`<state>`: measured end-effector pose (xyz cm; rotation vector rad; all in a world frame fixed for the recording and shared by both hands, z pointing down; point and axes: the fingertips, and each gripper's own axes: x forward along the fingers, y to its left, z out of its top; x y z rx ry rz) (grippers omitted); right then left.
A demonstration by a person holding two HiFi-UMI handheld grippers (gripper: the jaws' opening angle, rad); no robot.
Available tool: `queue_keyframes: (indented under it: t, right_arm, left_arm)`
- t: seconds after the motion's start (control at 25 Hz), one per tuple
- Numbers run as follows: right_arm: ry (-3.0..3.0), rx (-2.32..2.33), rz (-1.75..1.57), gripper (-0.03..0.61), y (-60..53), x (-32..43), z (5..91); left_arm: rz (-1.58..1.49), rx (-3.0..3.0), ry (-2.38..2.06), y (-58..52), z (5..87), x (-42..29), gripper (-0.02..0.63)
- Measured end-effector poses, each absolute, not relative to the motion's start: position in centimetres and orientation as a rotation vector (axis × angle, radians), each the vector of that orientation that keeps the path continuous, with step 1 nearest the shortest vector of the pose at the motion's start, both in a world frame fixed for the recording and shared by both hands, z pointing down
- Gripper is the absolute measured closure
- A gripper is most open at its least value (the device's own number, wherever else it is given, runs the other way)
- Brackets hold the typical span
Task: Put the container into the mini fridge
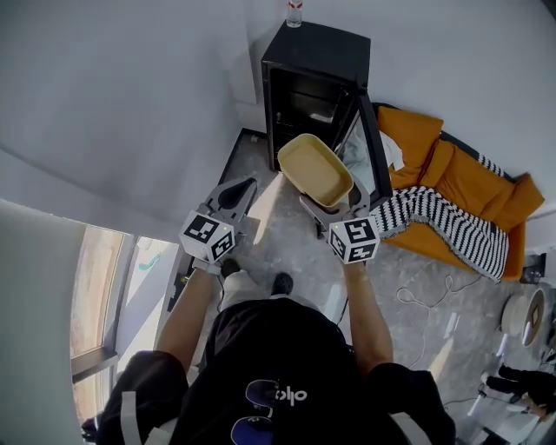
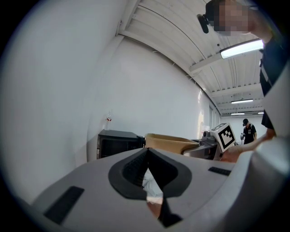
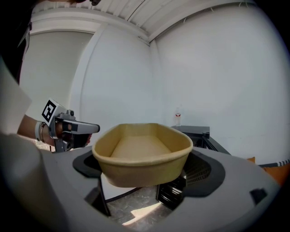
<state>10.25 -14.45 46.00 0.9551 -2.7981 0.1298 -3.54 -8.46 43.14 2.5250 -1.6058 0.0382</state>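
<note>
**Head view.** We see the right gripper (image 1: 332,206) grasping a tan oval container (image 1: 314,169), held in the air just in front of the black mini fridge (image 1: 317,52). The fridge door (image 1: 375,148) stands open on the right. A bottle (image 1: 294,12) stands on the fridge top. The left gripper (image 1: 246,185) is to the left, apart from the container. A striped blanket (image 1: 443,222) lies on orange cushions (image 1: 452,169) at the right.

**Left gripper view.** We read the jaws as clenched tip to tip, holding nothing. Beyond them are the fridge and the container.

**Right gripper view.** The container sits level between the two jaws, gripped on both sides at its near end, with its inside bare. The fridge stands far right.
</note>
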Motion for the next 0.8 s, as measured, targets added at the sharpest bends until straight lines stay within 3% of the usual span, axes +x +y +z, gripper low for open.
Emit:
queue_keyframes:
  t: [0.8]
  right_arm:
    - [-2.672,1.271,0.157,0.048,-26.1,4.8,46.2]
  left_arm:
    - [0.077,2.714,-1.254,-23.9,43.9,-9.4,0.609]
